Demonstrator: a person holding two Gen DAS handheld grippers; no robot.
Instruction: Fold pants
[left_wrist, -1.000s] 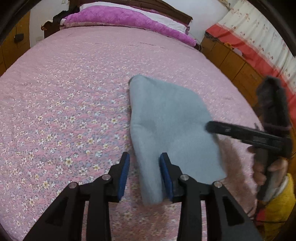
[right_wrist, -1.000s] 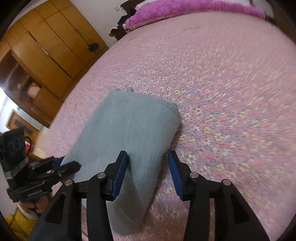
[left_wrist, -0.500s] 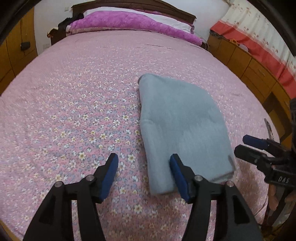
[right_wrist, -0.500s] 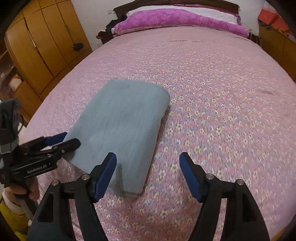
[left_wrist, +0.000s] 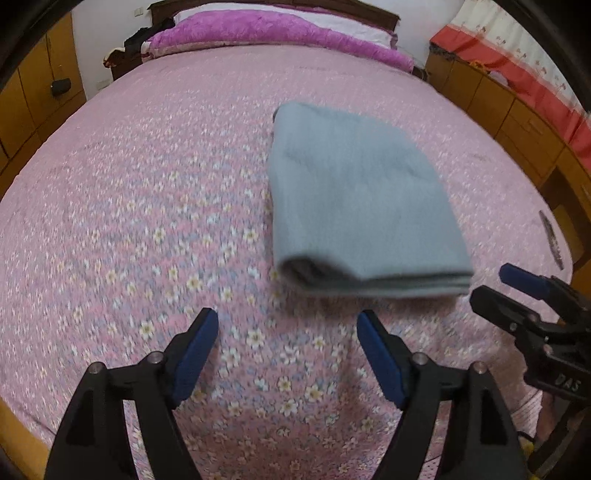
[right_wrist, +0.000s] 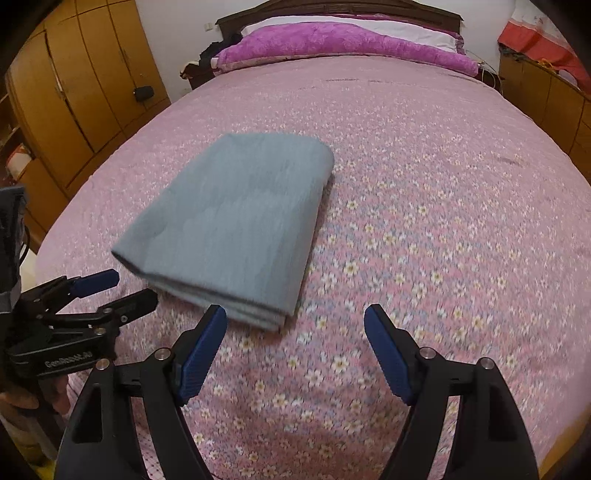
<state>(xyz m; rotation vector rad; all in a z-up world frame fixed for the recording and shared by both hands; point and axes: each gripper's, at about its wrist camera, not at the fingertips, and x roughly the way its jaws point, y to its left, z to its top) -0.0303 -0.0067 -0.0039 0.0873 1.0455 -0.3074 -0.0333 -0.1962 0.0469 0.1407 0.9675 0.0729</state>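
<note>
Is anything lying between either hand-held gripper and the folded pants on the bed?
Nothing visible. Only bare floral bedspread separates the left hand-held gripper from the folded grey pants; likewise for the right hand-held gripper. Both sets of jaws are opening with nothing between them, short of the pants' near edge.

Your right gripper (right_wrist: 295, 328) hangs over the pink floral bedspread (right_wrist: 424, 206), its jaws opening with only bedspread between them. The folded grey pants (right_wrist: 236, 218) lie flat on that bedspread, their layered near edge just beyond your left blue pad (right_wrist: 201, 350). Your left gripper (right_wrist: 110, 291) sits off the pants' near left corner, apart from them, jaws parted and empty.
</note>
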